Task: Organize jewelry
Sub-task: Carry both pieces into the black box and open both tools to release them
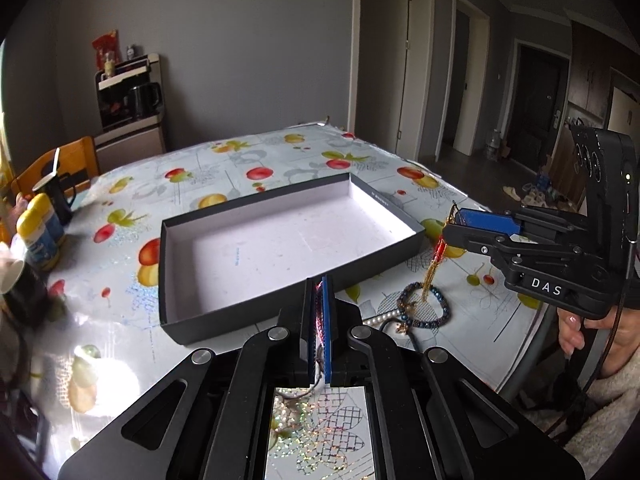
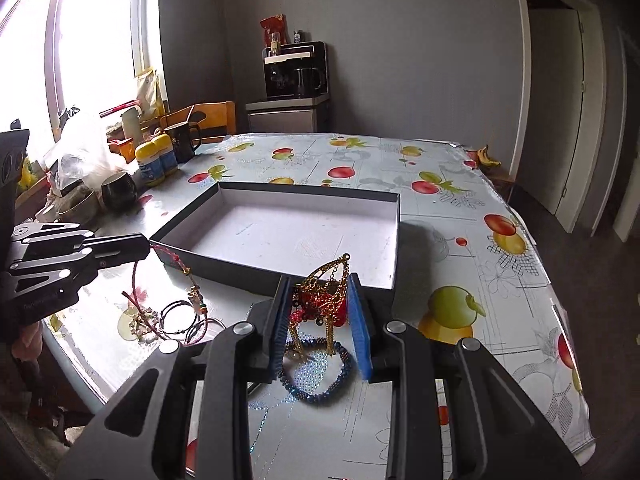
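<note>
Left claw: your left gripper (image 1: 319,322) has its blue pads pinched nearly together on a red cord bracelet (image 2: 168,276); the cord runs between the pads and hangs down to the table below.
Right claw: your right gripper (image 2: 322,320) stands part-way open, and the gold and red earring (image 2: 326,294) sits between the pads; seen from the left wrist, it dangles from the tip (image 1: 436,256). You cannot tell whether both pads press it.
Box: the black open box (image 1: 400,258) with its white floor lies just ahead of both claws, nothing inside it.
Blue beaded bracelet: it lies (image 2: 320,372) on the table right under your right claw, near the box's front wall.
Pearls: a short white strand (image 1: 380,319) lies beside the blue bracelet, between your two claws.
Loose cords: thin dark loops (image 2: 180,316) rest on the table under the hanging red cord.
Table: fruit-print cloth (image 2: 460,208) spreads beyond the box.
</note>
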A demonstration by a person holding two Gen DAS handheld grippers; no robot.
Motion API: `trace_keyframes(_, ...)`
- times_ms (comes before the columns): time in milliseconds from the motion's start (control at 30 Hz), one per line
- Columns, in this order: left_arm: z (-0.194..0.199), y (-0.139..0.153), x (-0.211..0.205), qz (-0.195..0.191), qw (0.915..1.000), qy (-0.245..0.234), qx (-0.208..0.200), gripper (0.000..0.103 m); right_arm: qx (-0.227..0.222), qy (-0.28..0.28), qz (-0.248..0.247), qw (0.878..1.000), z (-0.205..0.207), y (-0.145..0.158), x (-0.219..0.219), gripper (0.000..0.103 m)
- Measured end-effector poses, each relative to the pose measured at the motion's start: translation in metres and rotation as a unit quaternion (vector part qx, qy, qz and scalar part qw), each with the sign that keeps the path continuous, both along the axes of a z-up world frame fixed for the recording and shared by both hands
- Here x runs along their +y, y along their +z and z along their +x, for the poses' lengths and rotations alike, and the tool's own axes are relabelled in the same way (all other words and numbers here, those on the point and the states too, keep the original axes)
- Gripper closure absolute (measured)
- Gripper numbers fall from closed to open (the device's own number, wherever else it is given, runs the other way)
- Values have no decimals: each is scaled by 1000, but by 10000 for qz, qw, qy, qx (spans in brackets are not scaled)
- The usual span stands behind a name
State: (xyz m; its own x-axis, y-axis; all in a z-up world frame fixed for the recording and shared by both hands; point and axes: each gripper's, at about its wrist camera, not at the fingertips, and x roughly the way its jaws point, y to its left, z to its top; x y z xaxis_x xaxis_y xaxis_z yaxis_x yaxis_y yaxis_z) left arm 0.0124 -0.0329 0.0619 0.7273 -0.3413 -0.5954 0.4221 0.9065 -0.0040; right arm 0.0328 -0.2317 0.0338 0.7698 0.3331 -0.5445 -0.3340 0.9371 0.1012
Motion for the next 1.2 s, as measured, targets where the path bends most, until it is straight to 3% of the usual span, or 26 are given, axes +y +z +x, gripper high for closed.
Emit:
trace_keyframes(267, 26, 25, 12, -13, 9997, 158, -181, 100, -226, 12, 9, 9997, 25, 28, 1, 76)
trace_keyframes(567, 97, 33, 23, 260, 9977, 616, -80, 100, -173, -163, -147, 9996, 85, 41, 10, 76)
trace_keyframes(833, 151, 29, 28, 349, 9945, 986, -26, 100, 132, -382, 81, 9991, 138, 28, 12, 76)
trace_keyframes(1200, 191, -17, 43, 540, 9876, 1410, 435, 100, 765, -435, 96, 9961, 178, -11, 23, 76)
